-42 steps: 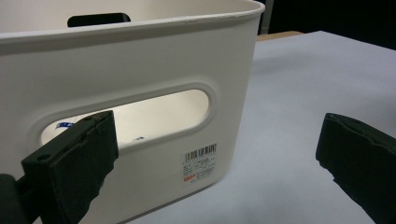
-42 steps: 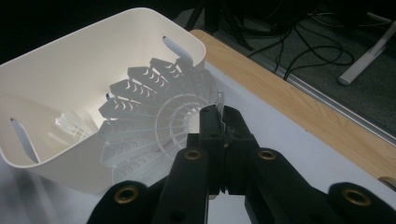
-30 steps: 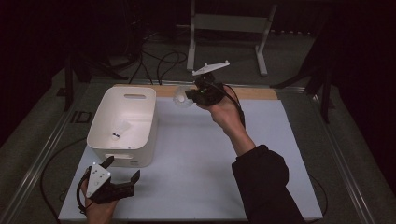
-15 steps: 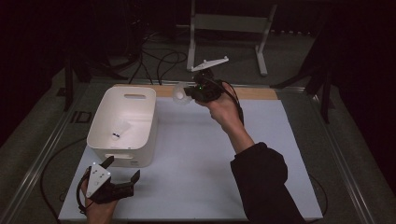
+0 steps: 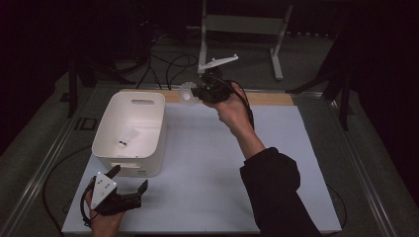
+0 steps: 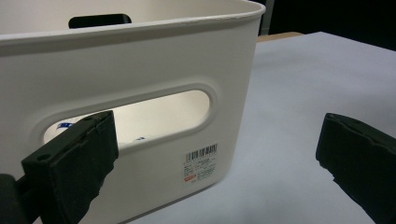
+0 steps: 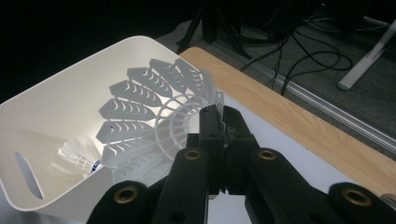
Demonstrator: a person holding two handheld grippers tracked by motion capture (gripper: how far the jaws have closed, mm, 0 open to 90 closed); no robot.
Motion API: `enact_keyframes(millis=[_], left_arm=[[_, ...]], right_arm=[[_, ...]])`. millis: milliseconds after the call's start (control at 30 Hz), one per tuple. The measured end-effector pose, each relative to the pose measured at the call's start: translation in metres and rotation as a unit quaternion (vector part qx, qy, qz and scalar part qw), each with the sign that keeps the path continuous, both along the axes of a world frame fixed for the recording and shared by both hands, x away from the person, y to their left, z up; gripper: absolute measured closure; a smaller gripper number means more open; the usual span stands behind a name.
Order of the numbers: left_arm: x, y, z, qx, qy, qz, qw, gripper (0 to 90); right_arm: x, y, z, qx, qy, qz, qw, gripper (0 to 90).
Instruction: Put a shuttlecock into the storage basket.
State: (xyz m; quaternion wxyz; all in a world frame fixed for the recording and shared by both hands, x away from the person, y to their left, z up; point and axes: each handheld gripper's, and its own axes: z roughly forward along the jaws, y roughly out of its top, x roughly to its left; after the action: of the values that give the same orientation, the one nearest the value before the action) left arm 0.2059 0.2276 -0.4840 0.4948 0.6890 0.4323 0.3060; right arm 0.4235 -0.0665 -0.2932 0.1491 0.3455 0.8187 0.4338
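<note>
Left hand-held gripper point(image 5: 129, 183) sits low on the desk point(image 5: 207, 163), jaws wide open and empty, white bin point(image 5: 129, 129) right in front of it. Right hand-held gripper point(image 7: 219, 122) is up beyond the bin's far corner, pinched tight on the skirt rim of a shuttlecock point(image 7: 154, 116). Looks featherlight and the plastic skirt probably crushes easily, so I'd grab the cork end. Another shuttlecock point(image 5: 129, 134) already lies in the bin.
</note>
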Motion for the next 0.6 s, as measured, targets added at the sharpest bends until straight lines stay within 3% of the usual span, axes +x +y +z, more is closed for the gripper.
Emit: enact_keyframes(millis=[600], left_arm=[[0.0, 0.0, 0.0, -0.002, 0.0, 0.0, 1.0, 0.0]], right_arm=[[0.006, 0.014, 0.003, 0.01, -0.003, 0.0, 0.9999, 88.6]])
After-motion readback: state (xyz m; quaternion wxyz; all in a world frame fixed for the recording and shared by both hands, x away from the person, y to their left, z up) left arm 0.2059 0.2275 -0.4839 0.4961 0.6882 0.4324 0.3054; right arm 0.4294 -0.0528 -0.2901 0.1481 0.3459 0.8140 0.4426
